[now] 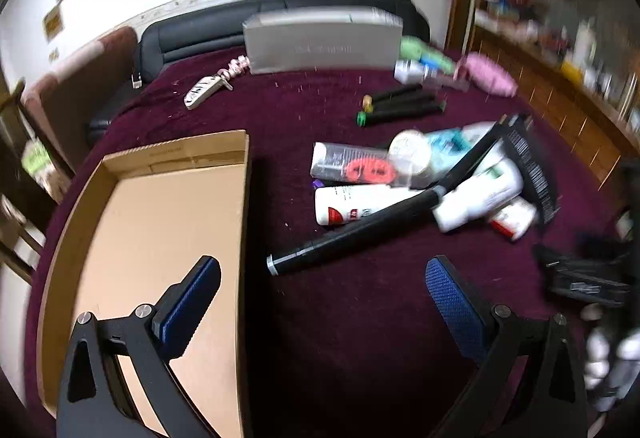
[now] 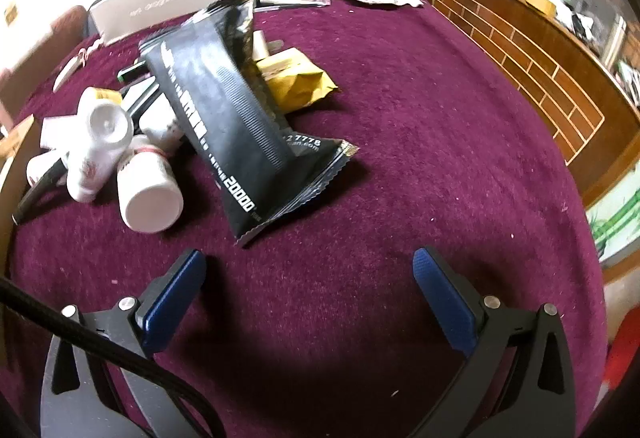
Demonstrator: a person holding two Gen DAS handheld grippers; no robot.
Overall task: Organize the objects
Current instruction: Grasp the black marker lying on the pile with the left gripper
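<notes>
A shallow cardboard box (image 1: 160, 230) lies on the maroon cloth at the left, with nothing in it. To its right is a pile of white bottles (image 1: 360, 204) and tubes with a long black brush (image 1: 400, 214) across them. My left gripper (image 1: 320, 282) is open and empty, its left finger over the box and its right finger over the cloth. In the right wrist view a black foil packet (image 2: 236, 130) leans on the white bottles (image 2: 148, 190), with a yellow packet (image 2: 300, 82) behind it. My right gripper (image 2: 308, 274) is open and empty, just short of the black packet.
A grey flat carton (image 1: 324, 42) stands at the back of the table. Black markers (image 1: 400, 106), a striped key fob (image 1: 202, 92) and pink and green items (image 1: 488, 74) lie near it. A wooden cabinet (image 2: 540, 50) runs along the right. A black cable (image 2: 80, 338) crosses my right gripper.
</notes>
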